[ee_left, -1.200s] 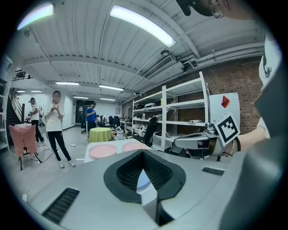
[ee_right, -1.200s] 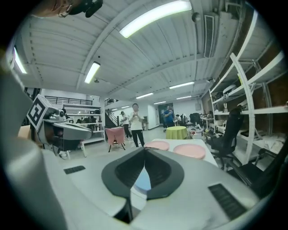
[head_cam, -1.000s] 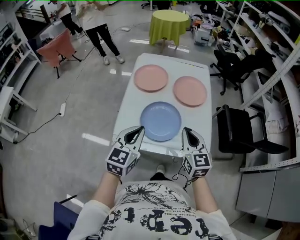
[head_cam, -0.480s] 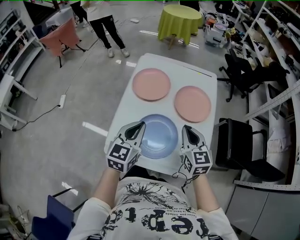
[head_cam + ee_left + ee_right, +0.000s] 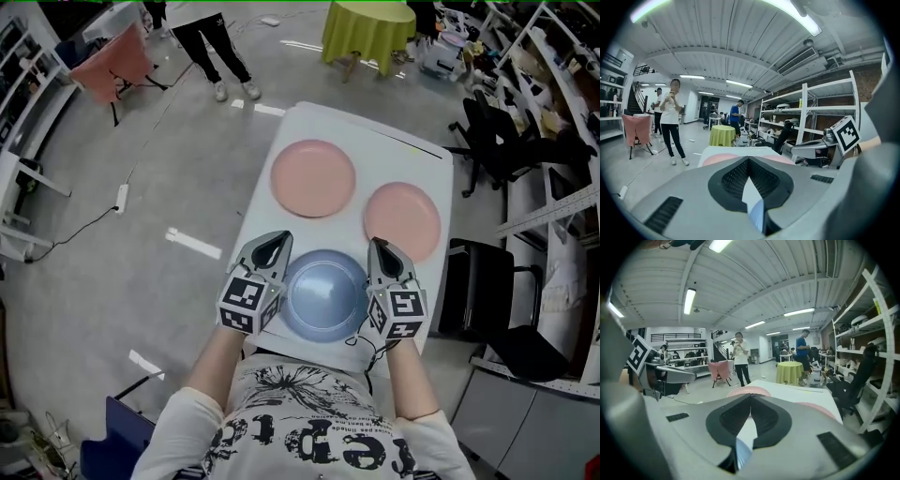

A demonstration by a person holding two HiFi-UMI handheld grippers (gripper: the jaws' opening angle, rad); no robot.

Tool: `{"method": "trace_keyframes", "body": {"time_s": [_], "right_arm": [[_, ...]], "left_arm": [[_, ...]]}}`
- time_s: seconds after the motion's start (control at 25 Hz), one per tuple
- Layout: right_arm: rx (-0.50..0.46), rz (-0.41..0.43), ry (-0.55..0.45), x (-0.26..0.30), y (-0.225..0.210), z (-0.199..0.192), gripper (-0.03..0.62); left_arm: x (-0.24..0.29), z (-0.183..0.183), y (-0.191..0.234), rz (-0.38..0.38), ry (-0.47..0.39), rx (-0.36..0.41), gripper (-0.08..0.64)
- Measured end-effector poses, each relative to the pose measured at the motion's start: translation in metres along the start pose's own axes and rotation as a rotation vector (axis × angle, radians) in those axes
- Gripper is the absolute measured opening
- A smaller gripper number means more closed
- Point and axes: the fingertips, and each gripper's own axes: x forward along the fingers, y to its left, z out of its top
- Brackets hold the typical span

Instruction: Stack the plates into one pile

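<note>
Shift since a second ago: left gripper [image 5: 277, 236] and right gripper [image 5: 376, 243] have gone forward from the table's near edge and now flank the blue plate [image 5: 325, 295]; the table [image 5: 375, 155] lies closer under the head view.
Left gripper: jaws together, nothing between them; it sits at the blue plate's left rim, pointing toward the far end of the table.
Right gripper: jaws together and empty; it sits at the blue plate's right rim, pointing the same way.
Contact: whether either gripper touches the blue plate cannot be told.
Blue plate: flat on the table at its near end, between the two grippers.
Left pink plate [image 5: 313, 178]: flat on the table beyond the blue plate, at far left, apart from it.
Right pink plate [image 5: 402, 221]: flat near the table's right edge, beside the left pink plate and apart from it.
Stacking: all three plates lie singly.
Surroundings: green round table [image 5: 367, 26] and a standing person [image 5: 223, 47] beyond the table; black chair [image 5: 487, 291] to its right.
</note>
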Motion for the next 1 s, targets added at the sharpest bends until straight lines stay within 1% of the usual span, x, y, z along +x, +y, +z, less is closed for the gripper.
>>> {"method": "trace_keyframes", "body": {"time_s": [0.08,0.24,0.4,0.44,0.48,0.52,0.56,0.64,0.76,0.8,0.92,1.0], "right_arm": [[0.022,-0.021,0.026,0.026,-0.007,-0.005,0.006],[0.045,-0.066,0.082,0.078,-0.015,-0.016,0.006],[0.041,-0.097,0.183,0.127,-0.021,-0.034,0.006],[0.046,-0.103,0.203,0.136,-0.024,-0.038,0.006],[0.056,-0.105,0.219,0.145,-0.027,-0.041,0.006],[0.070,-0.097,0.235,0.155,-0.028,-0.043,0.010],[0.085,-0.080,0.251,0.165,-0.027,-0.045,0.057],[0.114,-0.054,0.275,0.187,-0.024,-0.049,0.115],[0.143,-0.075,0.299,0.213,-0.034,-0.056,0.129],[0.160,-0.085,0.310,0.220,-0.038,-0.059,0.142],[0.205,-0.127,0.343,0.238,-0.049,-0.067,0.150],[0.219,-0.148,0.389,0.249,-0.054,-0.078,0.150]], "left_arm": [[0.019,-0.002,0.021,-0.007,0.014,0.000,0.003],[0.056,-0.013,0.072,0.011,0.075,-0.018,0.003],[0.087,-0.026,0.117,0.024,0.120,-0.048,0.003],[0.095,-0.031,0.125,0.023,0.137,-0.059,0.013],[0.103,-0.034,0.132,0.018,0.155,-0.070,0.048],[0.111,-0.037,0.139,0.013,0.173,-0.079,0.062],[0.118,-0.039,0.146,0.007,0.188,-0.086,0.073],[0.132,-0.044,0.160,-0.006,0.213,-0.106,0.084],[0.157,-0.053,0.176,-0.031,0.250,-0.153,0.128],[0.165,-0.055,0.182,-0.029,0.264,-0.157,0.151],[0.186,-0.059,0.205,-0.006,0.312,-0.143,0.185],[0.198,-0.067,0.216,0.000,0.354,-0.160,0.198]]}}
